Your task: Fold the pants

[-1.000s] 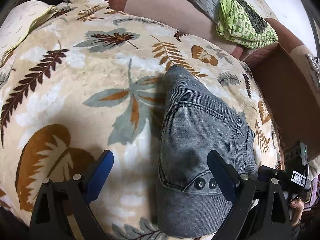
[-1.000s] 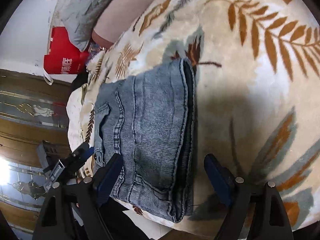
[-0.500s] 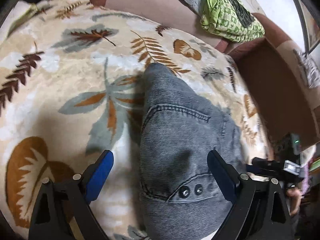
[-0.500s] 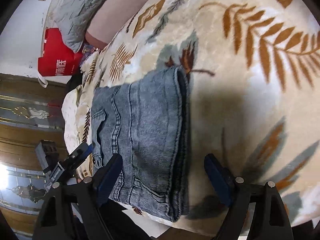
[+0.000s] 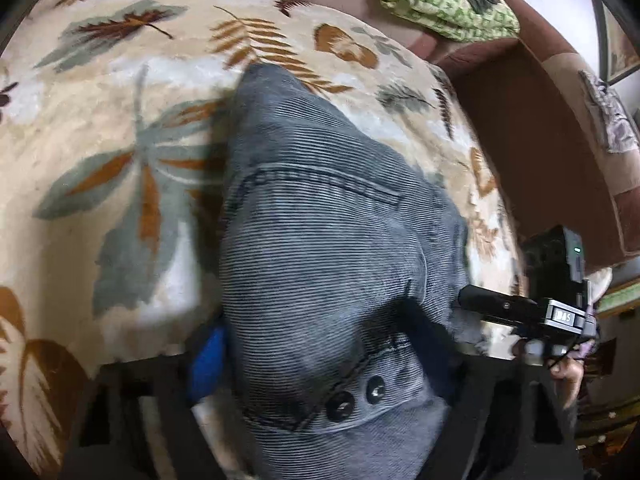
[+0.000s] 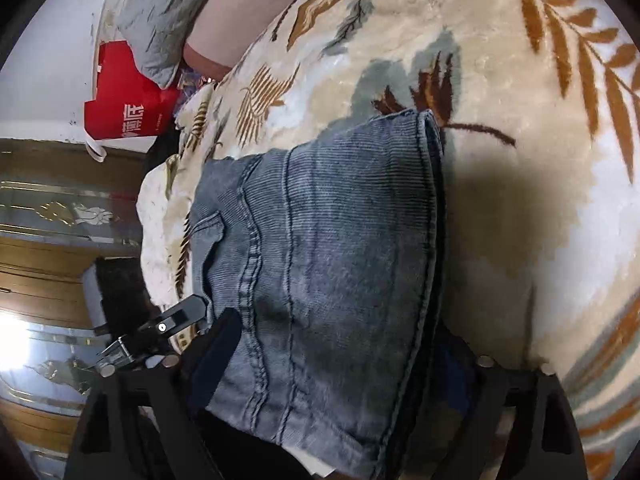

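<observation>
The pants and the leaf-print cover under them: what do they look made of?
Pants: blue-grey fabric with fine parallel ribs, probably corduroy or ribbed denim, matte; contrast stitching, two dark metal-looking buttons. Leaf-print cover: plush fleece, judging by its soft, fuzzy, faintly shiny nap.

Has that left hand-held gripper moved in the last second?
Yes. The left hand-held gripper has pushed forward onto the folded pants; against the leaf-print blanket its fingers now flank the waistband.

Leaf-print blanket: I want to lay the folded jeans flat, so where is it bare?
The leaf-print blanket is bare beyond the jeans' folded hem edge, and beside their pocket side. It is crowded at the blanket's edge, where the left gripper and right gripper straddle the jeans.
</observation>
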The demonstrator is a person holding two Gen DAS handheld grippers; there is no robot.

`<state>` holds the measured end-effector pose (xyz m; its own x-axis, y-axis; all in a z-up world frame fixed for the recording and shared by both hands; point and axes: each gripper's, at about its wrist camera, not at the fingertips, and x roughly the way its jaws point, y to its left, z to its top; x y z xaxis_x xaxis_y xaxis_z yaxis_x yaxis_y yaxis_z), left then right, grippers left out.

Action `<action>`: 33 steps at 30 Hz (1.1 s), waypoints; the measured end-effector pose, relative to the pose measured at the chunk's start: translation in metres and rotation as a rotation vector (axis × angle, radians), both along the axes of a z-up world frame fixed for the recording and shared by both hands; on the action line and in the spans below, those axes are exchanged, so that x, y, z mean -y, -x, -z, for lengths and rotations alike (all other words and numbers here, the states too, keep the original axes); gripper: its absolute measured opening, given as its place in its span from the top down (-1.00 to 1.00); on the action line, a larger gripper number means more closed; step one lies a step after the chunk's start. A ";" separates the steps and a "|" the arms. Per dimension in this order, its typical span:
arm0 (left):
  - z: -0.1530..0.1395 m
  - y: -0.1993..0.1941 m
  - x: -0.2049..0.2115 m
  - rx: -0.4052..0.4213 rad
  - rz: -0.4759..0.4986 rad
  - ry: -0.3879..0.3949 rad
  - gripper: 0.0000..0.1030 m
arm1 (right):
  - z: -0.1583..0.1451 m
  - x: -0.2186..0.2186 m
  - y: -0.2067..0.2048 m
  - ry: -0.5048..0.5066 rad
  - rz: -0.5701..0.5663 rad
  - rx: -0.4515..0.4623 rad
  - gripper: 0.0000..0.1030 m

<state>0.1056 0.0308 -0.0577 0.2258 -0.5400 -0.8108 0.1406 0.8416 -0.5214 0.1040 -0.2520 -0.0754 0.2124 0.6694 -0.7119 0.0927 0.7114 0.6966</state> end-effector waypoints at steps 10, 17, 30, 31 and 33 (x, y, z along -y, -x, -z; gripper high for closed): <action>-0.026 0.016 0.002 0.137 0.026 -0.144 0.58 | -0.034 -0.013 0.011 0.138 -0.042 0.129 0.52; -0.085 0.023 -0.008 0.344 -0.004 -0.194 0.60 | -0.090 -0.035 0.002 0.140 -0.079 0.271 0.56; -0.073 -0.054 -0.062 0.330 -0.170 -0.255 0.52 | -0.104 -0.091 -0.091 0.148 -0.155 0.383 0.56; -0.059 -0.060 -0.064 0.305 -0.176 -0.270 0.47 | -0.086 -0.093 -0.096 0.147 -0.144 0.346 0.56; -0.035 -0.072 -0.064 0.256 -0.192 -0.326 0.21 | -0.059 -0.099 -0.102 0.180 -0.153 0.305 0.56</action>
